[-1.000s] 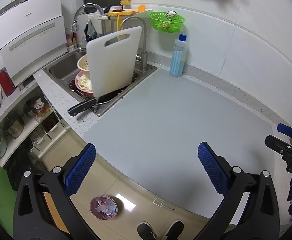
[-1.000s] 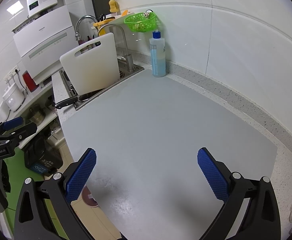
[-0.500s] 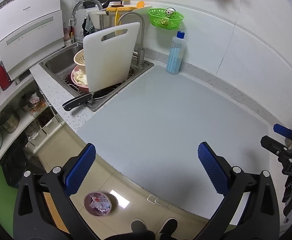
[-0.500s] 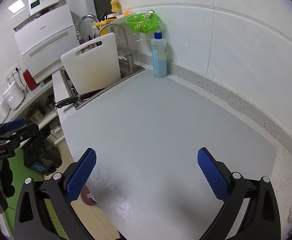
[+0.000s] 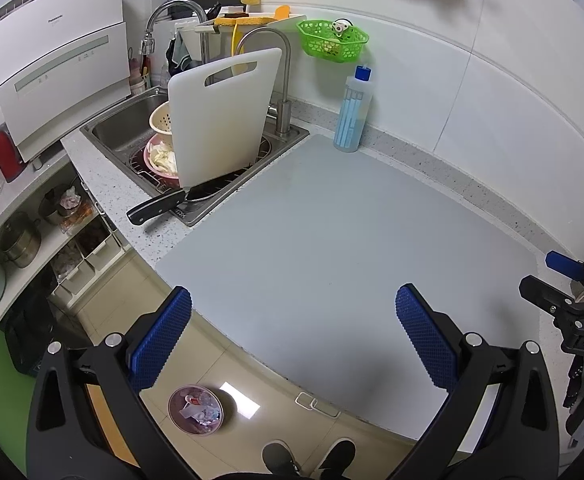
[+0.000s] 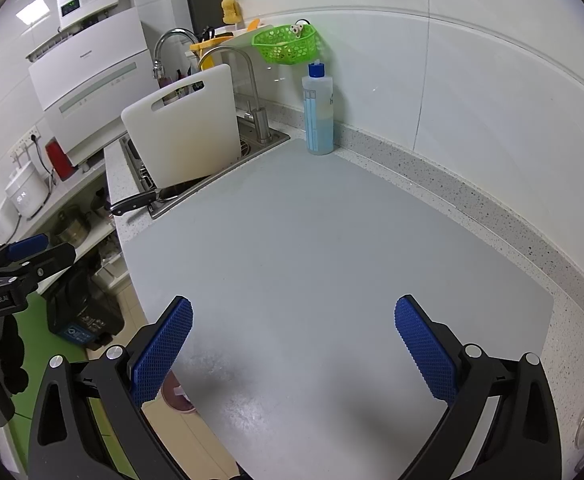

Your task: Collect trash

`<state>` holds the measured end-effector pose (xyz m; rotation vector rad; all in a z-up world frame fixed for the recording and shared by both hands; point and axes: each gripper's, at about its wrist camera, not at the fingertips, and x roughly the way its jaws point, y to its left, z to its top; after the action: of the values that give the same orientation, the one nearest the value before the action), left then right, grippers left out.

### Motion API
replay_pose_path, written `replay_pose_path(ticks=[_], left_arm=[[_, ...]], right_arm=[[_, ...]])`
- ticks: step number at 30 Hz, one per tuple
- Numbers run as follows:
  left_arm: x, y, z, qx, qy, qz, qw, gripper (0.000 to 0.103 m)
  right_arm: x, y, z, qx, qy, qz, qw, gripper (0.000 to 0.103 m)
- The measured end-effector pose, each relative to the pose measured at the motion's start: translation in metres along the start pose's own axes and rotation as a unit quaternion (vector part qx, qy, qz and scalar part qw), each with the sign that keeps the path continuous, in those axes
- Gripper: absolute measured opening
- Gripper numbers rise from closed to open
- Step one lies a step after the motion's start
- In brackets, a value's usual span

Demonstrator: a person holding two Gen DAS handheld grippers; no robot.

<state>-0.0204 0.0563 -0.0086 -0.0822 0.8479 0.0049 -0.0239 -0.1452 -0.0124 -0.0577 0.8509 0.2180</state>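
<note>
A round pink bin [image 5: 195, 410] holding crumpled trash stands on the floor below the counter's front edge; its rim also shows in the right wrist view [image 6: 176, 396]. My left gripper [image 5: 292, 340] is open and empty, held over the front edge of the grey mat [image 5: 331, 232]. My right gripper [image 6: 292, 344] is open and empty above the same mat [image 6: 311, 240]. Each gripper shows at the edge of the other's view: the right one [image 5: 559, 288], the left one [image 6: 20, 260]. No trash shows on the mat.
A sink [image 5: 132, 128] at the back left holds a white cutting board [image 5: 220, 116], a colander and a pink bowl. A black-handled knife [image 5: 156, 208] lies on the sink's edge. A blue-capped bottle [image 5: 353, 112] stands by the wall. A green basket [image 5: 331, 42] hangs above.
The left gripper has drawn back and shifted slightly, so the sink and bin sit a little differently in its view. The right gripper has barely moved. Both stay open.
</note>
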Motion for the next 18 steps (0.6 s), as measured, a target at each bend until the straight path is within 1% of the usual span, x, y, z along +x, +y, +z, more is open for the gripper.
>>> replay_pose_path(ticks=[18], left_arm=[[0.0028, -0.0052, 0.004, 0.002, -0.001, -0.002, 1.0, 0.1]], right_arm=[[0.0031, -0.0031, 0.0009, -0.001, 0.001, 0.002, 1.0, 0.097]])
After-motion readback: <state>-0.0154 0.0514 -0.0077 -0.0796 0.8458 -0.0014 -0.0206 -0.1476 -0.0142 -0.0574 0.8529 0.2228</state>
